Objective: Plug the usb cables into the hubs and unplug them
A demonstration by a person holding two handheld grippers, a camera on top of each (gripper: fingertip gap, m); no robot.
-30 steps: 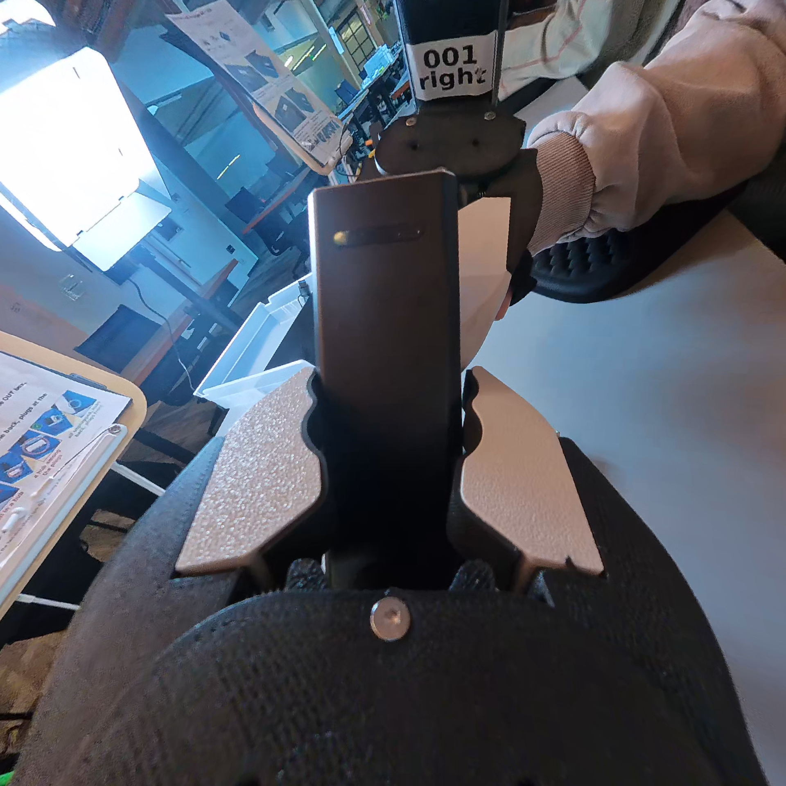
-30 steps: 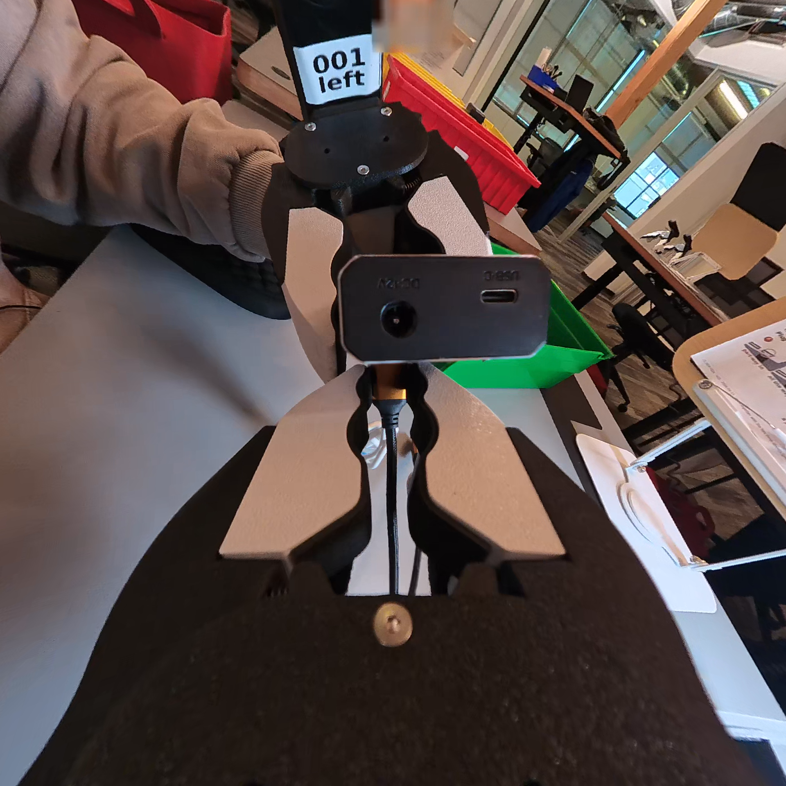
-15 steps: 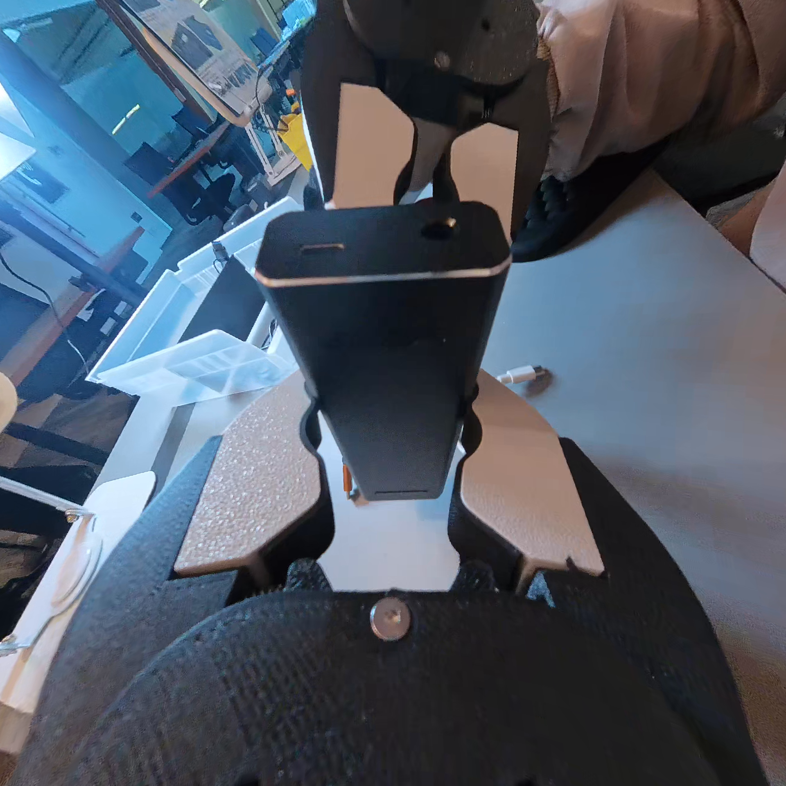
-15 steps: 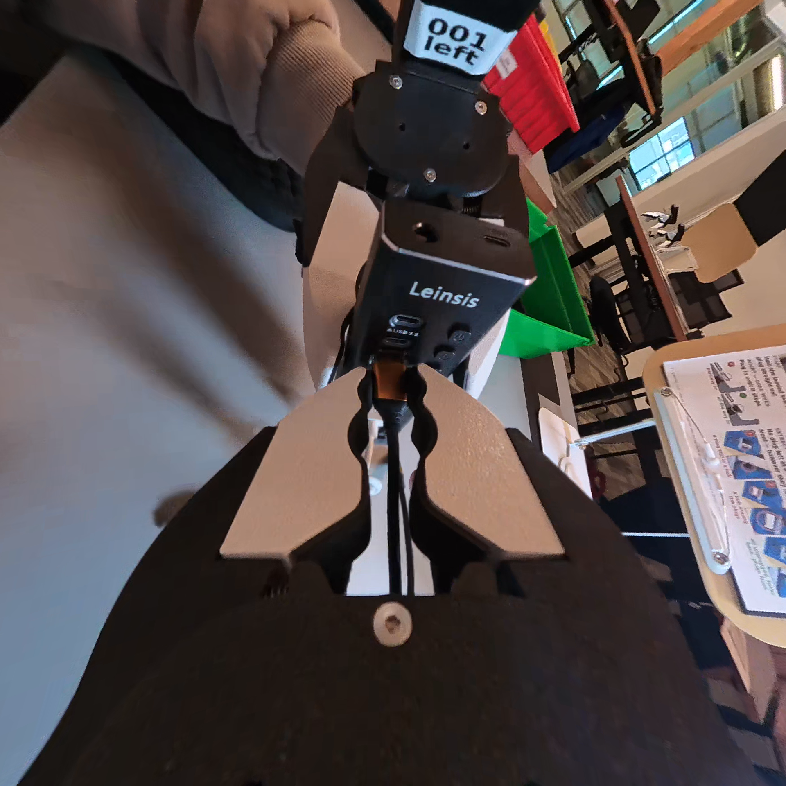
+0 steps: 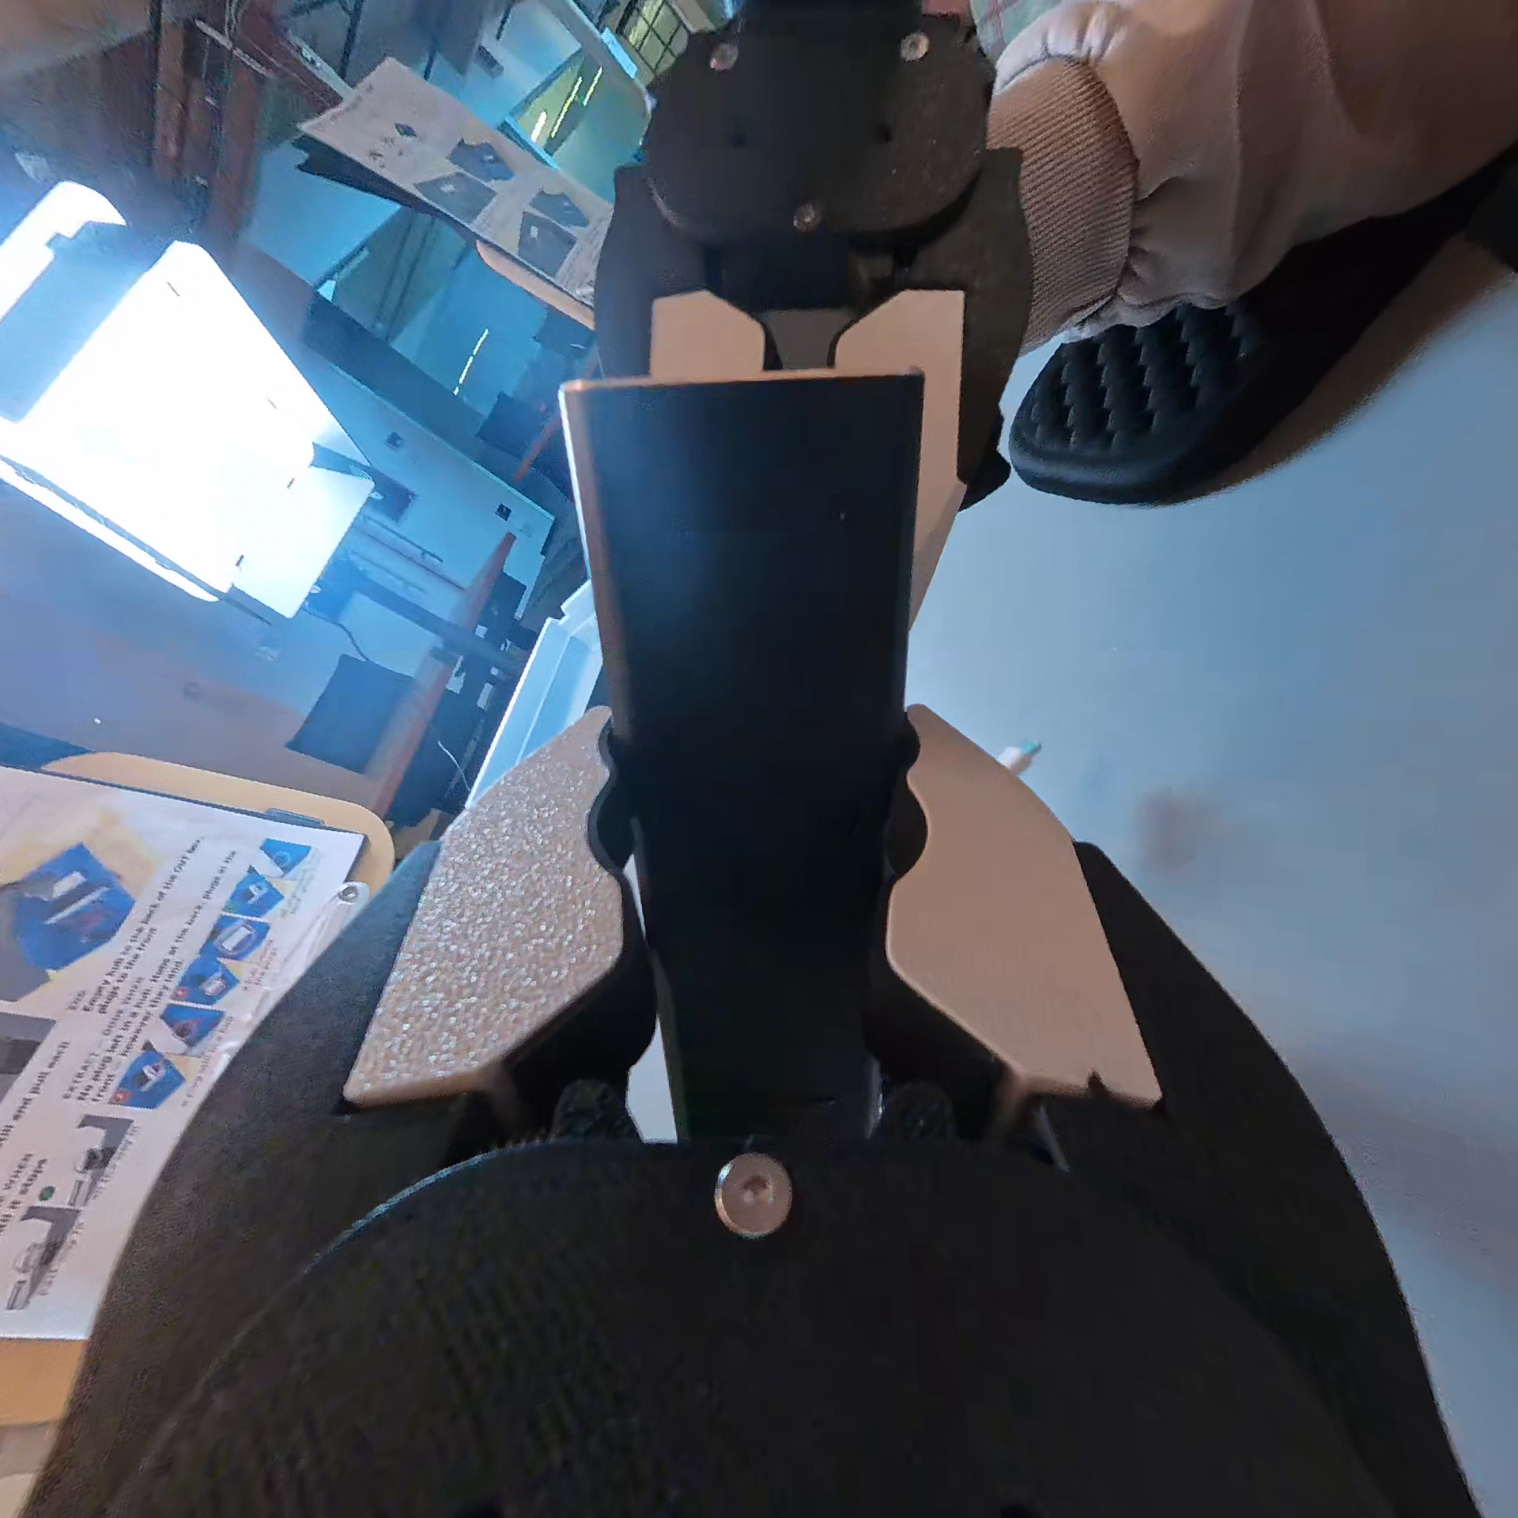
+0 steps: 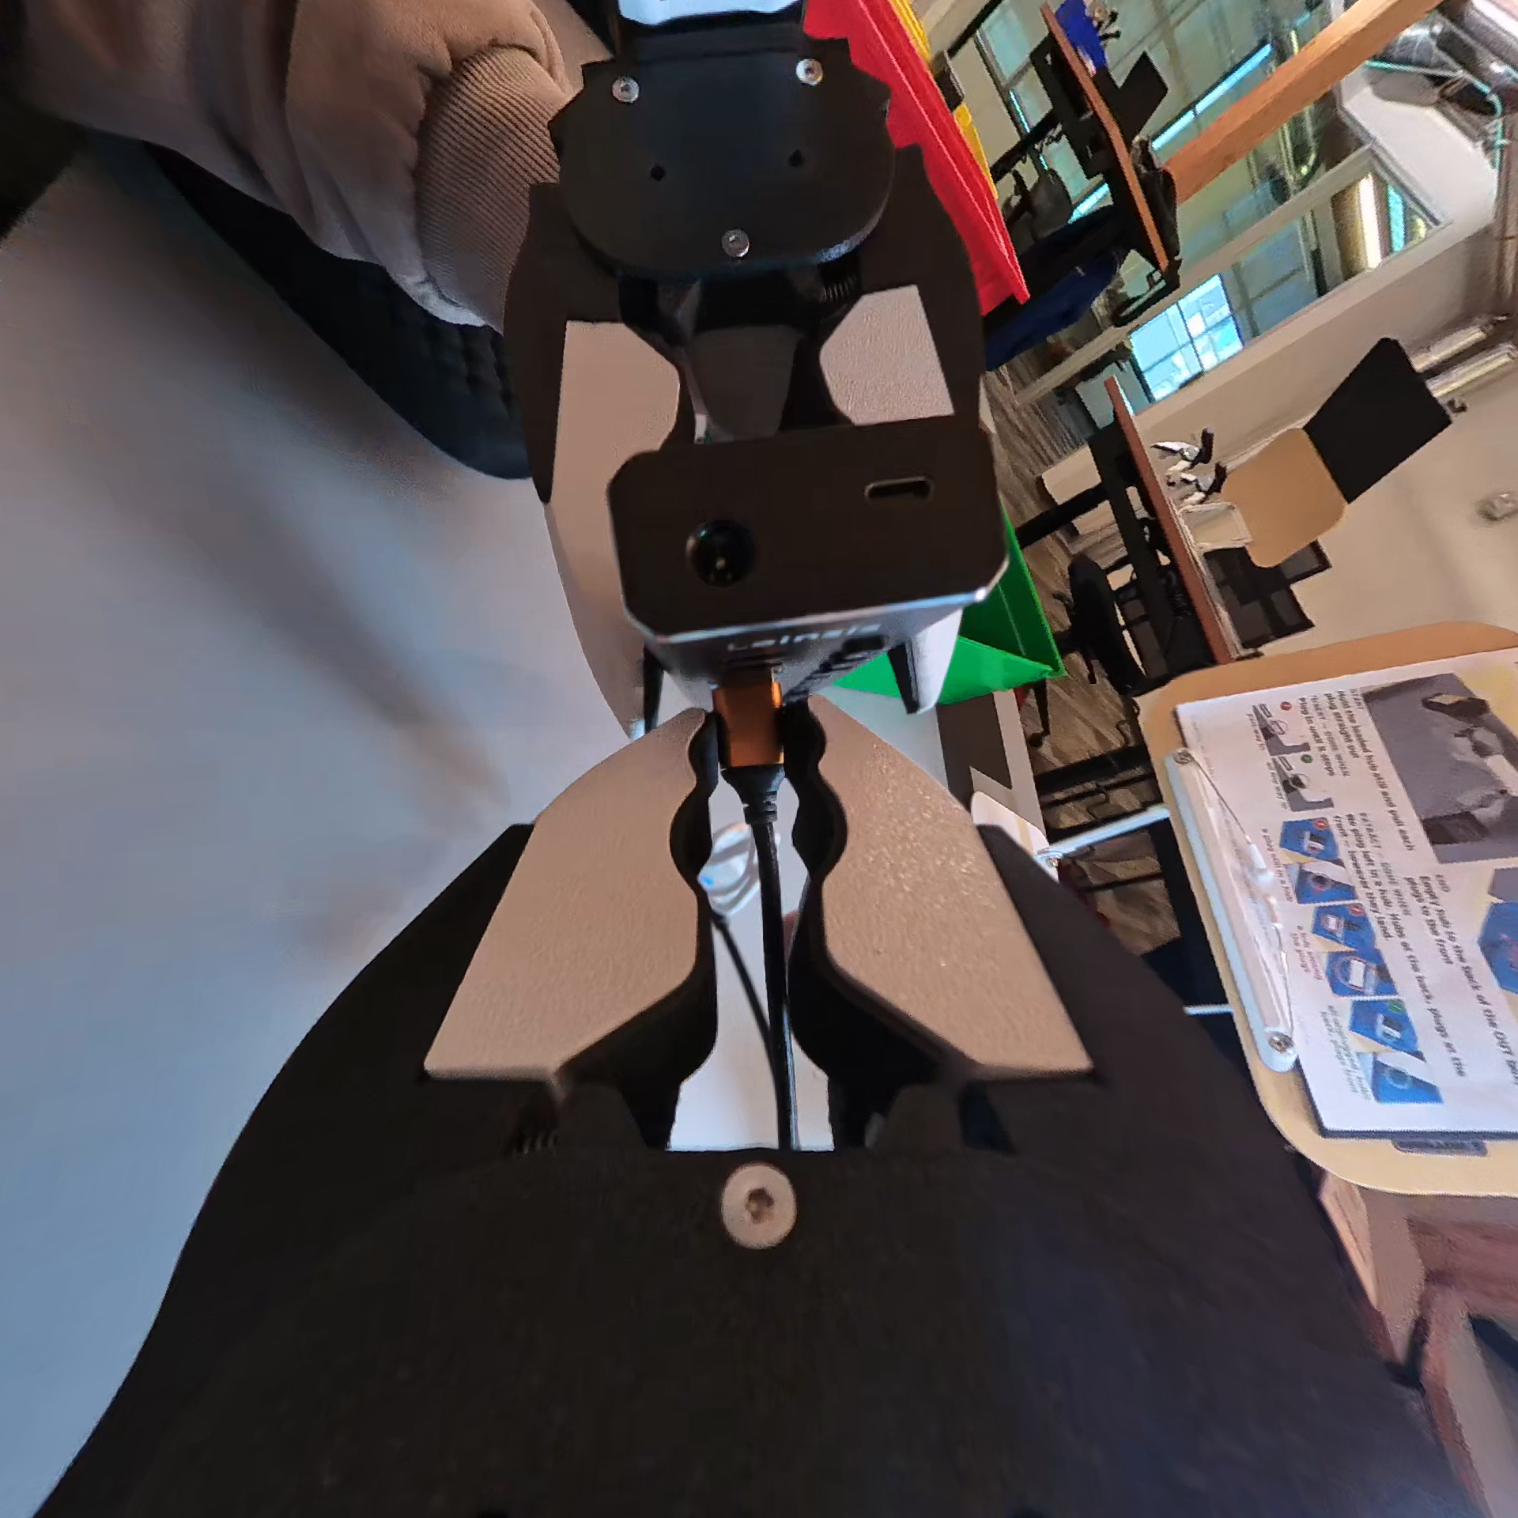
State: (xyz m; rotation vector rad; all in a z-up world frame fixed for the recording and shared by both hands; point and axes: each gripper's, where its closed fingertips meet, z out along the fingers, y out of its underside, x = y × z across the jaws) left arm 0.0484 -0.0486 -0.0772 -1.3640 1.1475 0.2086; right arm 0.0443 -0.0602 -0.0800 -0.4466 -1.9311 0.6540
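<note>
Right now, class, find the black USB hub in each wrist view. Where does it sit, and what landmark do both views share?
Left wrist view: the black USB hub stands centre frame, clamped between the left tongs.
Right wrist view: upper centre, end face toward the camera, above the right tongs pinching the orange plug.
Shared landmark: the instruction sheet.

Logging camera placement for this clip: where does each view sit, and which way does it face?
Left wrist view: sits on the left gripper, looking along its fingers at the black hub it clamps; beyond, the right gripper and a sleeve face it.
Right wrist view: sits on the right gripper, looking along its fingers at the orange plug it pinches at the hub; beyond, the left gripper and a sleeve.
Shared: the hub, both grippers, the grey table; the cameras face each other.
</note>
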